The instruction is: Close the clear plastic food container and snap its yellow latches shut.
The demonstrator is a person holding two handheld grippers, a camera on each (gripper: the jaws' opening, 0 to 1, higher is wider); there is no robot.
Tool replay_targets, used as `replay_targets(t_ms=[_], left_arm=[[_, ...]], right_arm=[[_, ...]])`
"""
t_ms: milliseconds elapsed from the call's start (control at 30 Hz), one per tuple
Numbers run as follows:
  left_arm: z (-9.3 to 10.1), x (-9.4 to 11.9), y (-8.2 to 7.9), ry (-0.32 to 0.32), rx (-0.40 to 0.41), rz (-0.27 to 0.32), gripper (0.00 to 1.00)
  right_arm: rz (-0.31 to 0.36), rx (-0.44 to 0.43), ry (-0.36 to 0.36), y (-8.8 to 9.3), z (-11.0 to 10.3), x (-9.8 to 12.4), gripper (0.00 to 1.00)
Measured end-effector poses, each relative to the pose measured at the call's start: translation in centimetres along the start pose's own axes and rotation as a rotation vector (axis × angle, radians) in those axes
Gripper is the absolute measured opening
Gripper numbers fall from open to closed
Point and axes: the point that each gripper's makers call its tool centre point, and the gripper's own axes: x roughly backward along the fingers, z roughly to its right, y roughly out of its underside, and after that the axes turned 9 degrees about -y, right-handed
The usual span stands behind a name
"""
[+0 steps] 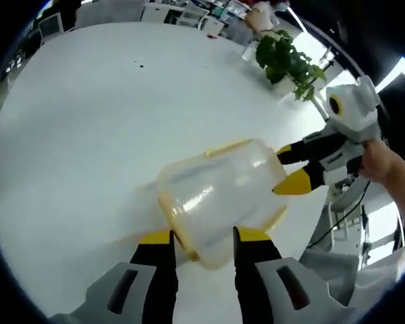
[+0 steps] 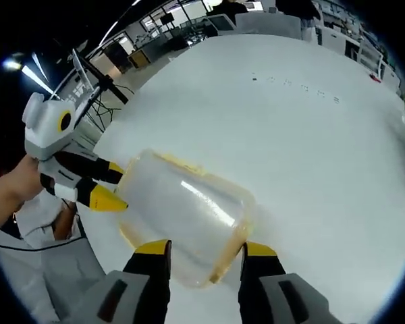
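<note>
Straddling container (image 1: pixel 219 196): both tongs (image 1: pixel 201 239) (image 2: pixel 201 251); plant (image 1: pixel 285 61) left view.

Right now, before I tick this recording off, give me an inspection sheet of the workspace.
Surface: white table, bare around the job.
Job's things: clear plastic container with yellow trim, lying between both grippers; latch state unclear.
Clutter: potted plant at the table's far edge.
Grippers: left gripper jaws apart, astride the container's near end; right gripper jaws apart at the opposite end.
Cables: dark cables hanging past the table edge.
Surroundings: office desks and monitors behind; a person's hand on the right gripper.
</note>
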Motion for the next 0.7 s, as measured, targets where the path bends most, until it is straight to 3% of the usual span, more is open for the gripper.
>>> replay_targets(t_ms=[700], left_arm=[[-0.17, -0.04, 0.01, 0.006, -0.037, -0.005, 0.32]], right_arm=[[0.051, -0.062, 0.021, 0.36, -0.12, -0.07, 0.4]])
